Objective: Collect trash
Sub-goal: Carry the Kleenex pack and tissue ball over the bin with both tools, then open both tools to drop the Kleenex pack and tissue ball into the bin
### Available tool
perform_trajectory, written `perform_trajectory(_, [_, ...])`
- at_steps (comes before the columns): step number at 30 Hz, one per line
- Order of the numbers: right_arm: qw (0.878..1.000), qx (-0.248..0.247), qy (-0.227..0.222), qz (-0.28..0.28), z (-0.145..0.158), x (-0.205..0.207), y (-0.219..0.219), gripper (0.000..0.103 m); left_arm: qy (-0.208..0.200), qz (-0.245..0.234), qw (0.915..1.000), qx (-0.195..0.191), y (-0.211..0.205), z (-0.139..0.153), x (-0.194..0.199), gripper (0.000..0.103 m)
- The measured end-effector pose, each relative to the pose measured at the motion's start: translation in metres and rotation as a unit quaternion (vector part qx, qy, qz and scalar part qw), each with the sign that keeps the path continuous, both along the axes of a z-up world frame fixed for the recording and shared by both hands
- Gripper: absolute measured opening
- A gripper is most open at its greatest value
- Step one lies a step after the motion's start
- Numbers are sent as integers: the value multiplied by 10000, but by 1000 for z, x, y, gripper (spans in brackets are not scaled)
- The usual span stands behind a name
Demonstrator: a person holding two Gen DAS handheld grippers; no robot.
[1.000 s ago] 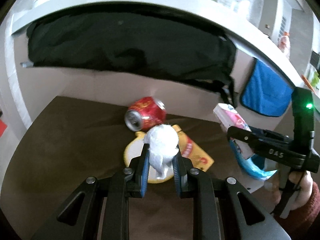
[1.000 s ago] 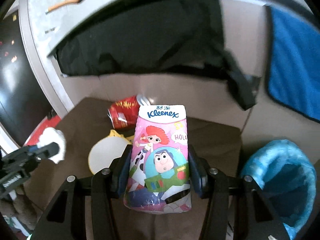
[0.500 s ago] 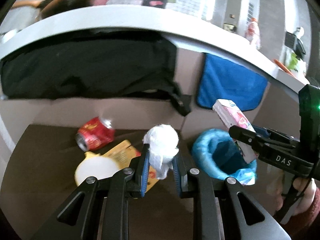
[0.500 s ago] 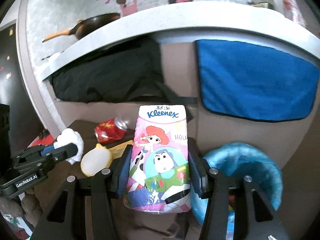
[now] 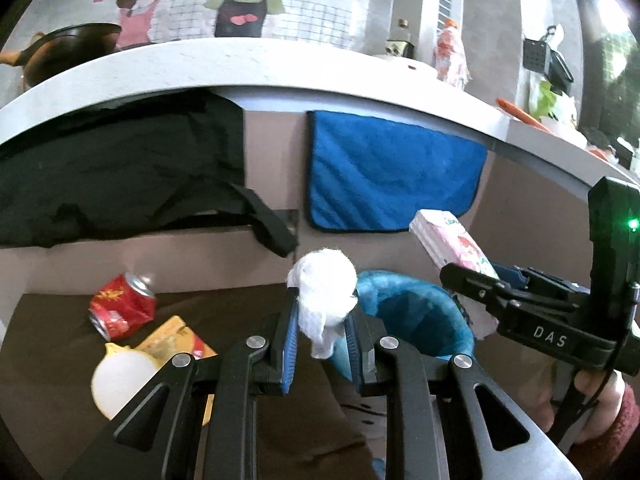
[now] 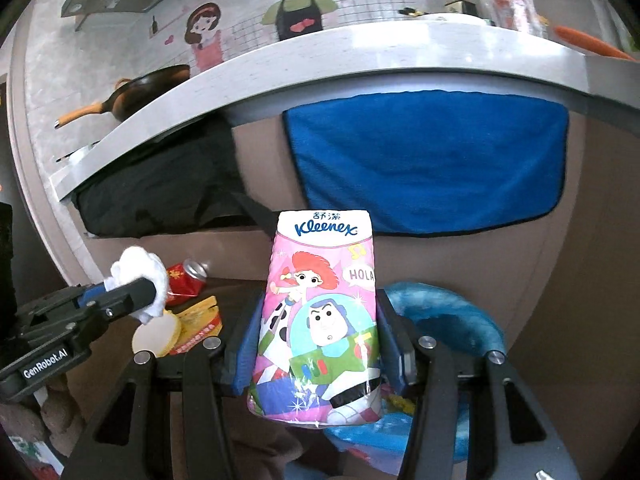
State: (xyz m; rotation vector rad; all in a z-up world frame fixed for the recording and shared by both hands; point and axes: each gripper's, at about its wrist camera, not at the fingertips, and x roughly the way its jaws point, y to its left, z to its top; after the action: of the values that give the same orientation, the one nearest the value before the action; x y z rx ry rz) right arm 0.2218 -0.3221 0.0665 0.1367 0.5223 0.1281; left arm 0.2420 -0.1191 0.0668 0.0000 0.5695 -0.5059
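Note:
My left gripper [image 5: 322,322] is shut on a crumpled white tissue wad [image 5: 324,286] and holds it just left of the blue-lined trash bin [image 5: 416,312]. My right gripper [image 6: 318,340] is shut on a pink Kleenex tissue pack [image 6: 320,300], held upright over the near left rim of the bin [image 6: 452,312]. The pack [image 5: 452,248] and right gripper also show at the right of the left wrist view, above the bin. On the brown surface lie a crushed red can [image 5: 120,308], a yellow-red wrapper [image 5: 176,340] and a white round lid [image 5: 122,380].
A grey counter edge [image 5: 320,84] runs above, with a black cloth [image 5: 120,176] and a blue towel [image 5: 392,176] hanging below it. A pan [image 6: 148,88] sits on the counter. The beige wall stands just behind the bin.
Both grippers have swung right and up, away from the can and lid, bringing the bin into view. The tissue wad and Kleenex pack stay gripped.

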Motion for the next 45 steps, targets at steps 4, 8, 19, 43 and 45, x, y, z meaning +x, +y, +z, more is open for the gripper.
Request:
perform_trajectory(4, [9999,9,-53,-152,-1,-6,-16,49,2,-102,9999,-12,-16,-3,1,22])
perform_trajectory(8, [9996,25,-66,-263,-1,-10,-29,49,-26,-184,9998,-5,-32,-5,7,22])
perform_trajectory(19, [9987,38,17,-505,-13,-8,-60,49,113,-370,9993,9,-68,-23,22,22])
perform_trajectory(43, [9966,244,460,-641,-59,21,-94,49,502,-368,9980,131,-106,-71,54,22])
perform_trajectory(45, [9964,248,503,-633,-63,24,-94,49,525,-372,9979,113,-106,-75,57,22])
